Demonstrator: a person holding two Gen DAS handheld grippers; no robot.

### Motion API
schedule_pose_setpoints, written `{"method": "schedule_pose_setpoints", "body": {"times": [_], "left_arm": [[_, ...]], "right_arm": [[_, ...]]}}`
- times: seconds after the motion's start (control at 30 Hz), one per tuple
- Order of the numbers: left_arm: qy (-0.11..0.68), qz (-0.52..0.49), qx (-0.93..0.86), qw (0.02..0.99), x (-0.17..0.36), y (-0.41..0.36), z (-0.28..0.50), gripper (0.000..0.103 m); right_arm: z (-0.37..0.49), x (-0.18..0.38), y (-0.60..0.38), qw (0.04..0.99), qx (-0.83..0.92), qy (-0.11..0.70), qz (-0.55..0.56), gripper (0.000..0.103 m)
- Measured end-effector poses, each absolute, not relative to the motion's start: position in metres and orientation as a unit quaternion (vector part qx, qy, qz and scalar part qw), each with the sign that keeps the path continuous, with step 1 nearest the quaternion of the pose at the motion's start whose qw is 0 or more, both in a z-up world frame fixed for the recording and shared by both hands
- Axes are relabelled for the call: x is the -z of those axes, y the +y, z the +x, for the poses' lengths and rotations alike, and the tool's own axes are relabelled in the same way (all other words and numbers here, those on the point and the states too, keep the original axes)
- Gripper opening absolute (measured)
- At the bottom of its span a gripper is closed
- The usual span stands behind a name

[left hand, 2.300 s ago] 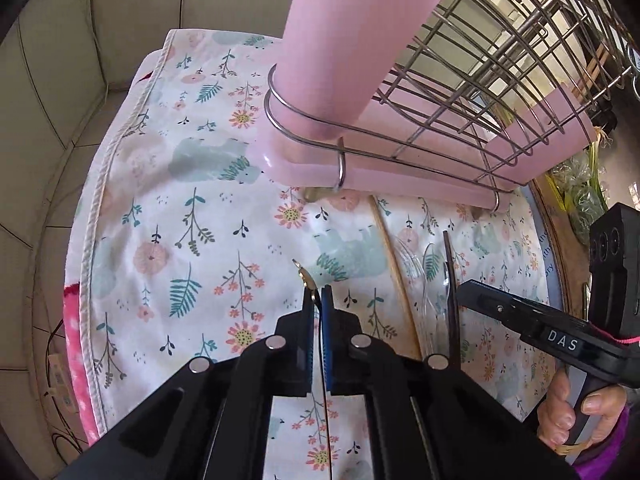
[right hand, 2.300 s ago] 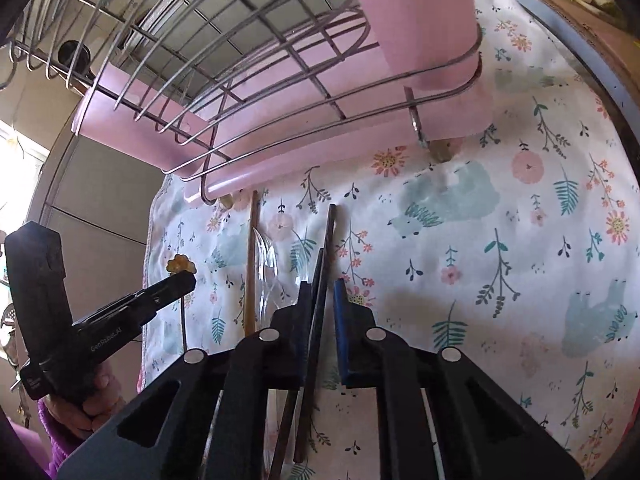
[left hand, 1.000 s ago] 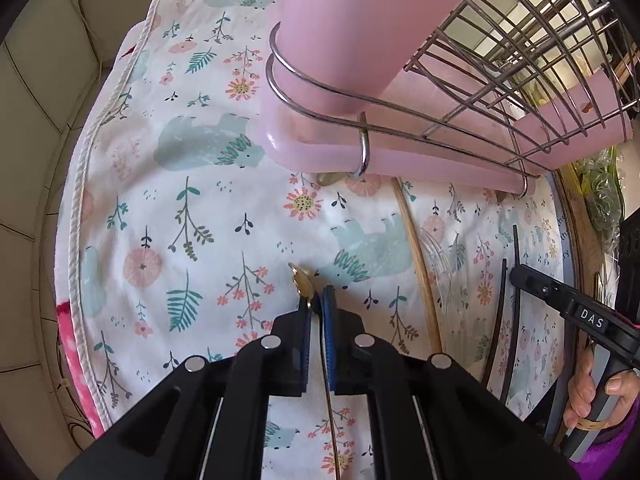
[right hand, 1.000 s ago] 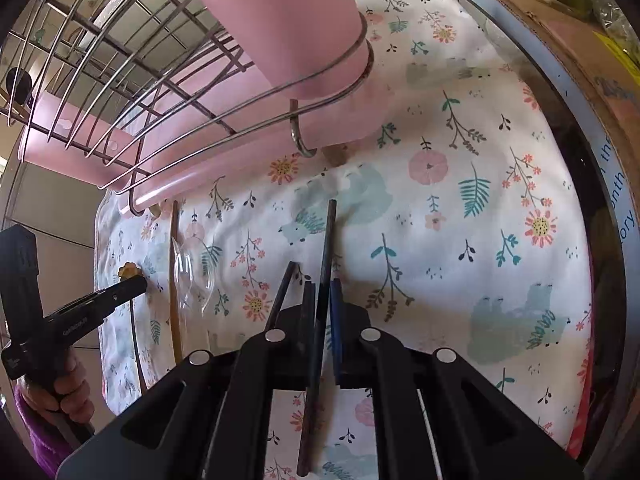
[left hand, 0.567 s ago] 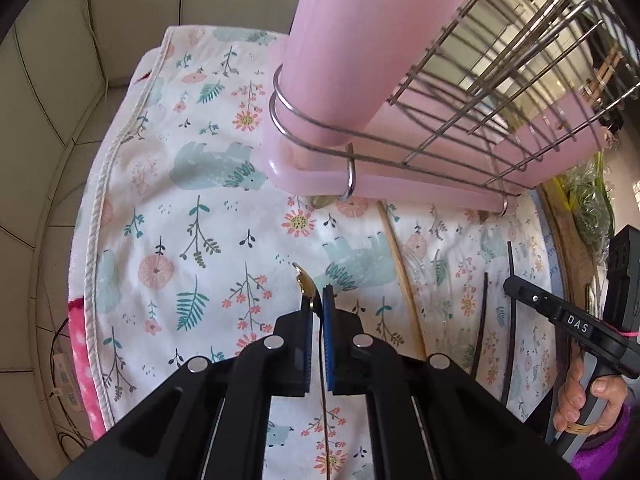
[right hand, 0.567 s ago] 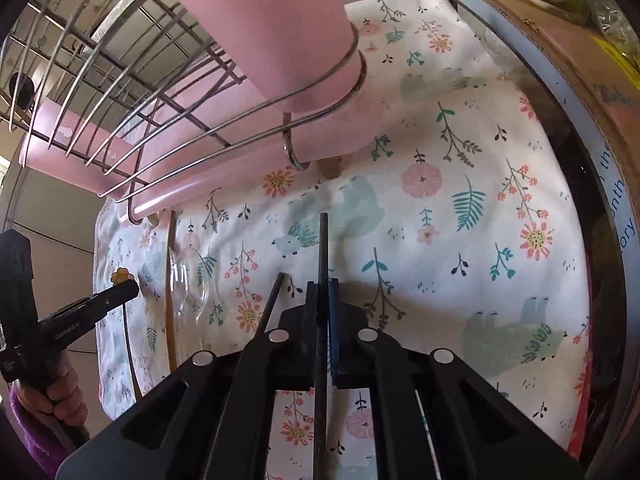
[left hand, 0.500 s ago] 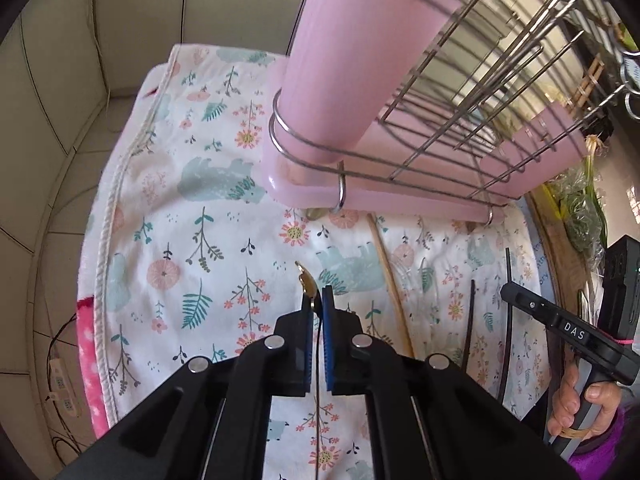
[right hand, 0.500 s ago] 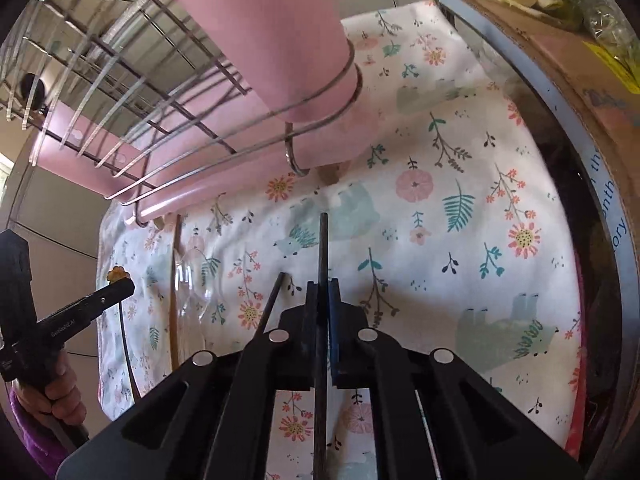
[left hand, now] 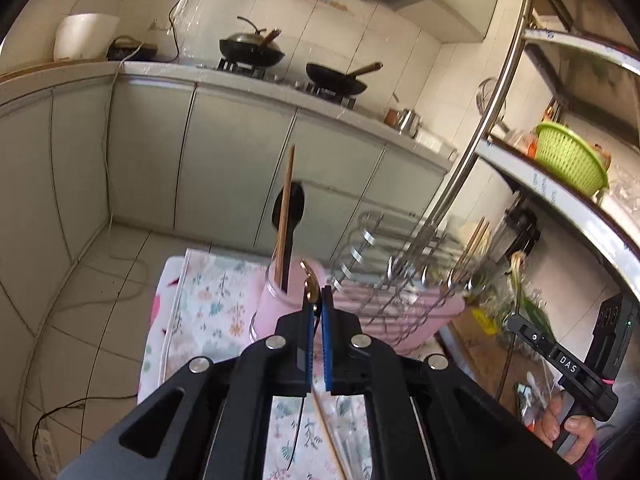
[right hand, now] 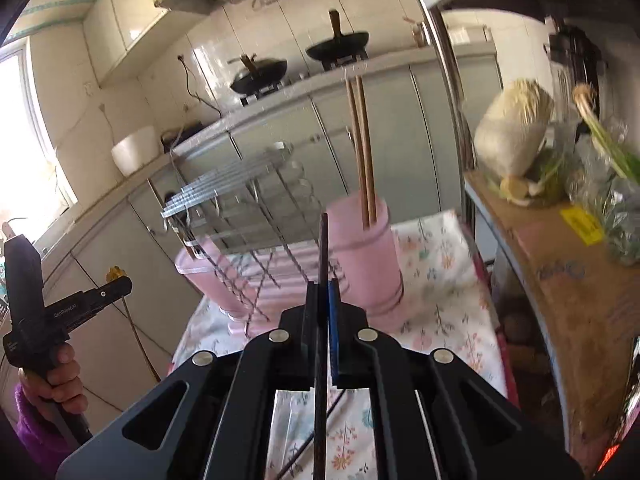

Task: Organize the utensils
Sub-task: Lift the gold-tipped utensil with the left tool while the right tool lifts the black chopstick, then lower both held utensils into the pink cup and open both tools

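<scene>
A: Pink cup (right hand: pixel 362 256) status?
B: Two wooden chopsticks (right hand: pixel 362 152) stowed. Right gripper (right hand: pixel 322 300) clamps a black chopstick (right hand: pixel 323 264); left gripper (left hand: pixel 316 308) clamps a gold-ended utensil (left hand: pixel 310 278). More lie on the cloth (right hand: pixel 436 300).

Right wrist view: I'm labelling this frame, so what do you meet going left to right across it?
Left gripper with its gold-topped utensil → wire dish rack → black chopstick held in the right gripper → pink utensil cup holding wooden chopsticks → cardboard box.
</scene>
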State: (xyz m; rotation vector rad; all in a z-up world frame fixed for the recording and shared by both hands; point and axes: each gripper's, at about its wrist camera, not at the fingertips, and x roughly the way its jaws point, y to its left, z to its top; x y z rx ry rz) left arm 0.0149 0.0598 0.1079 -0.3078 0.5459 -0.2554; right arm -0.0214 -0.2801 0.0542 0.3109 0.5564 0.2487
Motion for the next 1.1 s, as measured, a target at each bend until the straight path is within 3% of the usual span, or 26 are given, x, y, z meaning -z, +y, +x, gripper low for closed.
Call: {"method": "schedule_pose_setpoints", "body": {"times": [0.23,0.47,0.77,1.1], "left_arm": [[0.175,-0.173,0.126,0.961,-0.166,0.059,0.044,0.003],[0.14,-0.154,0.106,0.972,-0.164,0.05,0.09,0.003],[0.144,-0.133,0.097,0.976,-0.106,0.037,0.117,0.003],[0.181,-0.119,0.102,0.971,-0.068,0.03,0.097,0.003]], "right_arm": [[-0.001,-0.121,-0.284,0.976,-0.12,0.129,0.13,0.005],[0.047,-0.125,-0.285,0.99,-0.079,0.055,0.104,0.005],[0.075,-0.089,-0.276,0.994,-0.059,0.033,0.082,0.005],[0.064,-0.054,-0.278,0.986,-0.063,0.114,0.1,0.005]]}}
